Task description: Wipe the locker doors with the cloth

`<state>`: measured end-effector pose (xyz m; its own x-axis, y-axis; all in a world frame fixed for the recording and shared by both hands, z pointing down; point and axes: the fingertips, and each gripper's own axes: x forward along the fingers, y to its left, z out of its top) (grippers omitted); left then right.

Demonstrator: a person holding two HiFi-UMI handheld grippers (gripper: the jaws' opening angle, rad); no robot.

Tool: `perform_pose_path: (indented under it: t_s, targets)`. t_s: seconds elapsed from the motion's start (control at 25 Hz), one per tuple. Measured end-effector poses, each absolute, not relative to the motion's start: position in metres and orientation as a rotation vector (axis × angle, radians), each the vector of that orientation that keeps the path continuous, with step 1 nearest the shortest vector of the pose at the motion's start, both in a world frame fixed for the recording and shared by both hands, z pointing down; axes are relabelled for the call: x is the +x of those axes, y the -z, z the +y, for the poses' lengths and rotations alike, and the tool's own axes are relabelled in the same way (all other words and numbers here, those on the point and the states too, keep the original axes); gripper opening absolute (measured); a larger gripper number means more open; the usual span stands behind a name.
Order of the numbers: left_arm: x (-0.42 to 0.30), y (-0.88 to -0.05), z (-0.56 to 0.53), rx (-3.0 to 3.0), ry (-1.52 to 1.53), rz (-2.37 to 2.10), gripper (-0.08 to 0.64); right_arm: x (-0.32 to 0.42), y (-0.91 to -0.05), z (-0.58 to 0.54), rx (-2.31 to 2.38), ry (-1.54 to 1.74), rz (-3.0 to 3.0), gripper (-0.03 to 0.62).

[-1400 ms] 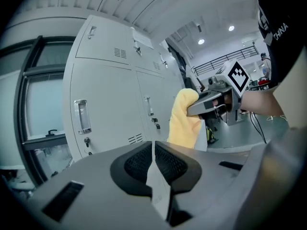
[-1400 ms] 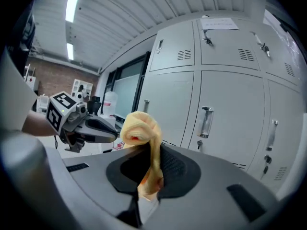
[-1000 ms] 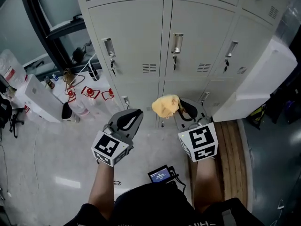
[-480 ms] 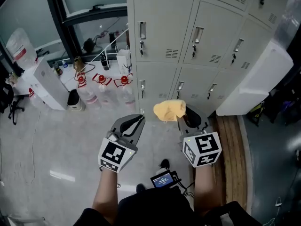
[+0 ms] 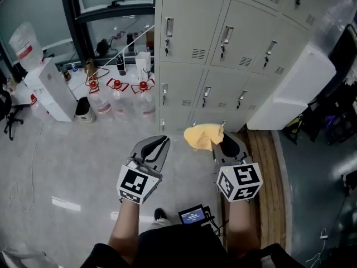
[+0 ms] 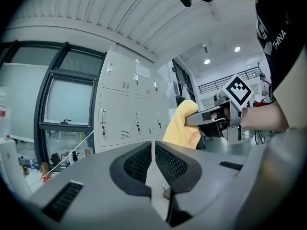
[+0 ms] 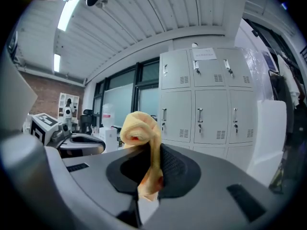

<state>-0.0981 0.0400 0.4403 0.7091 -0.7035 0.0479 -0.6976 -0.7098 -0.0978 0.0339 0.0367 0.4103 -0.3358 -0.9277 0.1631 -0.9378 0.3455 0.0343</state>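
we have backed away from the locker doors (image 5: 192, 32), which now stand well apart from both grippers. our right gripper (image 5: 223, 145) stays clamped on the yellow cloth (image 5: 202, 136), bunched above its jaws. our left gripper (image 5: 154, 149) is nearly closed, holding nothing. no wiping is under way; we judge we must close in again.

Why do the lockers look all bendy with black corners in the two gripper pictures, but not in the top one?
Left gripper view: a wide-angle lens bows the lockers, darkens the corners, and makes the near fingers look huge. Right gripper view: same rounding, the close cloth is slightly soft, and the ceiling light glares. Head view: locker edges stay straight but lean, and a bright reflection shows on the floor.
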Motion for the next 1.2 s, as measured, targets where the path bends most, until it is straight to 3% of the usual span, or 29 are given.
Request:
perform_pose_path:
  t_s: [0.56, 1.2]
  targets:
    - [0.050, -0.441, 0.102, -2.835, 0.229, 1.077, 0.035, 0.150, -0.425, 0.096, 1.696, -0.152, -2.478, 0.067]
    - [0.058, -0.423, 0.094, -2.765, 0.255, 1.058, 0.035, 0.154, -0.409, 0.090, 1.708, -0.093, -2.504, 0.067]
